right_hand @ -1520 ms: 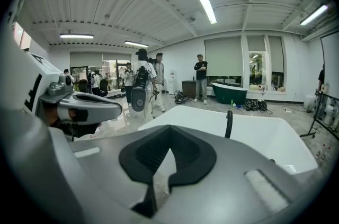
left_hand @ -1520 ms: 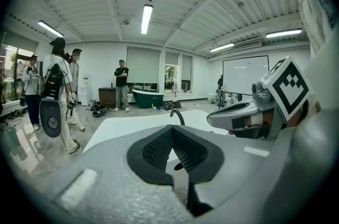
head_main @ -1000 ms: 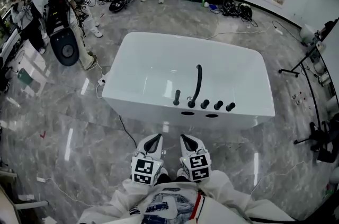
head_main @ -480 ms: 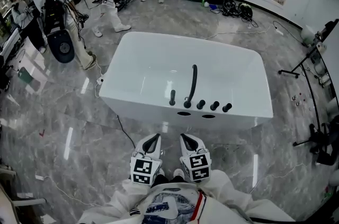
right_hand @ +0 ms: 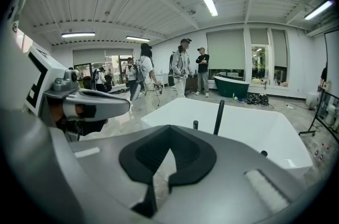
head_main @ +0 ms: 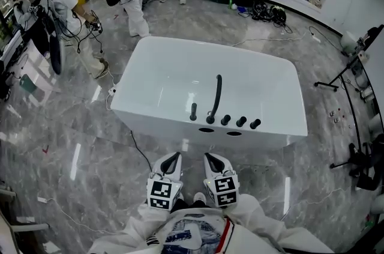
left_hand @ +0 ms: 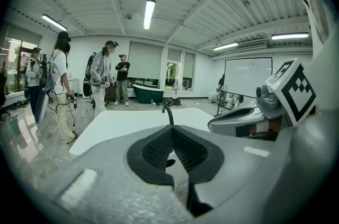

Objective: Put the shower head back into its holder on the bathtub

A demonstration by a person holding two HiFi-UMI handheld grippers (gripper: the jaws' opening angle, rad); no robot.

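Jaws on my left gripper (head_main: pixel 174 158) and right gripper (head_main: pixel 210 158) are pressed together, empty, side by side, with the white rectangular bathtub (head_main: pixel 157 116) and its black curved spout (head_main: pixel 216 95) ahead of them.

Grey marble floor (head_main: pixel 72 127) bears bathtub (head_main: pixel 174 69) and cables (head_main: pixel 268 10).

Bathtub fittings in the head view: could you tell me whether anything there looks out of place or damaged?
Nothing stands out. The bathtub looks intact, and the black spout, short post and three knobs stand in a row on its near rim. Only a loose cable trails on the floor.
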